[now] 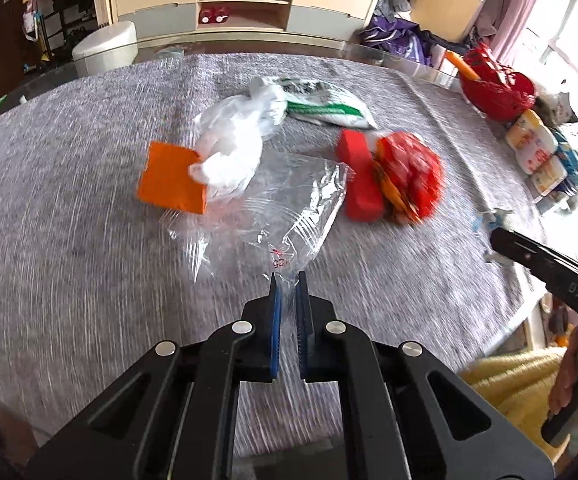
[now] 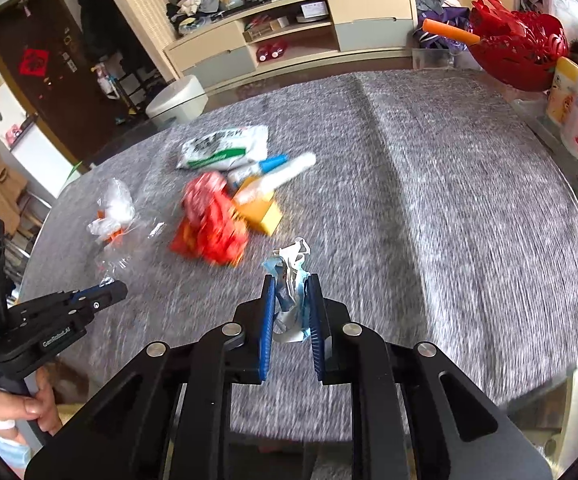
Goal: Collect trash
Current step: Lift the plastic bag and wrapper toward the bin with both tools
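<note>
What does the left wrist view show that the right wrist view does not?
Only the left wrist view: the left gripper shut on the clear plastic wrapper, seen close up. Only the right wrist view: the right gripper shut on a crumpled face mask, plus a yellow block. Both: the red crumpled bag, the green-and-white packet and the grey tablecloth.

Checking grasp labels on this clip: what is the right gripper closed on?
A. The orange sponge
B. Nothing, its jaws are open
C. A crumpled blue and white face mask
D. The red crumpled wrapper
C. In the right wrist view the right gripper pinches the crumpled blue and white face mask between its blue pads, while the red wrapper lies apart on the table.
</note>
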Demonstrator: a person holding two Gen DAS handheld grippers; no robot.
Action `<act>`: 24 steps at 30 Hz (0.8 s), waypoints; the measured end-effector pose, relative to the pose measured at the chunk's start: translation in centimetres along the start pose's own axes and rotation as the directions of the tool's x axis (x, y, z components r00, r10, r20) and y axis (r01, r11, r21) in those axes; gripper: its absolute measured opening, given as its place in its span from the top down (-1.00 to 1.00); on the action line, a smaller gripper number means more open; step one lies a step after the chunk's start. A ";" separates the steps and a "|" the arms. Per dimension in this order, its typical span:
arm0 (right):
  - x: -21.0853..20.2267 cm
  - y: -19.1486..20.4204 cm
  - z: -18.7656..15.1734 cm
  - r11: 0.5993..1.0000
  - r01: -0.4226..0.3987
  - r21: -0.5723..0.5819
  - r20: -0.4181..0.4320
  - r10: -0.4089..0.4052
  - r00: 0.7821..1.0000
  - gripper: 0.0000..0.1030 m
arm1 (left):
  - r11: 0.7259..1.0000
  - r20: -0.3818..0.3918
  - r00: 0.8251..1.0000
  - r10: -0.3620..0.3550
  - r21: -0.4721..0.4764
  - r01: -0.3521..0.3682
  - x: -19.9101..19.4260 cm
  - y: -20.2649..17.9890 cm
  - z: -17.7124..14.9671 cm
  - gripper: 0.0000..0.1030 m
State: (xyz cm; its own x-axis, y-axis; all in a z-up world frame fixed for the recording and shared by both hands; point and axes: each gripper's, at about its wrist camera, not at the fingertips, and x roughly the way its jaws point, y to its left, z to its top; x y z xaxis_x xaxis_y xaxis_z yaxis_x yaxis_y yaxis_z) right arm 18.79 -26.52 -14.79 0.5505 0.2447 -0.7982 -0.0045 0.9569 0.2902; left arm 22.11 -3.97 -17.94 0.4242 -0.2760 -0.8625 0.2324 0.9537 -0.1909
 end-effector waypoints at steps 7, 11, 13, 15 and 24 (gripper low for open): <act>-2.4 1.7 -2.5 1.000 -0.014 -0.019 0.014 0.014 1.000 0.66 | 1.000 0.002 1.000 -0.029 0.001 0.029 -2.8 -1.3 -3.1 0.90; -3.6 2.2 -3.7 0.999 -0.019 -0.026 0.024 0.020 1.000 0.66 | 0.999 -0.038 0.998 -0.051 0.000 0.051 -3.1 -2.0 -5.4 0.90; -4.0 2.5 -4.3 0.999 -0.021 -0.032 0.026 0.022 0.999 0.66 | 0.998 -0.054 0.997 -0.061 -0.007 0.061 -3.1 -2.1 -6.4 0.90; -4.3 2.7 -4.9 0.999 -0.022 -0.037 0.025 0.023 0.999 0.66 | 0.997 -0.063 0.996 -0.071 -0.010 0.070 -3.3 -2.2 -7.7 0.90; -4.9 4.0 -6.7 0.998 -0.031 -0.061 0.020 0.032 0.999 0.66 | 0.994 -0.113 0.988 -0.107 0.009 0.108 -3.0 -3.7 -11.4 0.91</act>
State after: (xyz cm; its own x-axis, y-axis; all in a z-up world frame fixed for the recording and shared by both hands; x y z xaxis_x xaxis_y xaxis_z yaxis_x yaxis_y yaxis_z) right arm 10.46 -22.87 -13.27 0.5669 0.2721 -0.7776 -0.0723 0.9567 0.2821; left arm 9.99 -5.30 -19.99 0.2956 -0.3609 -0.8845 0.2853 0.9170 -0.2789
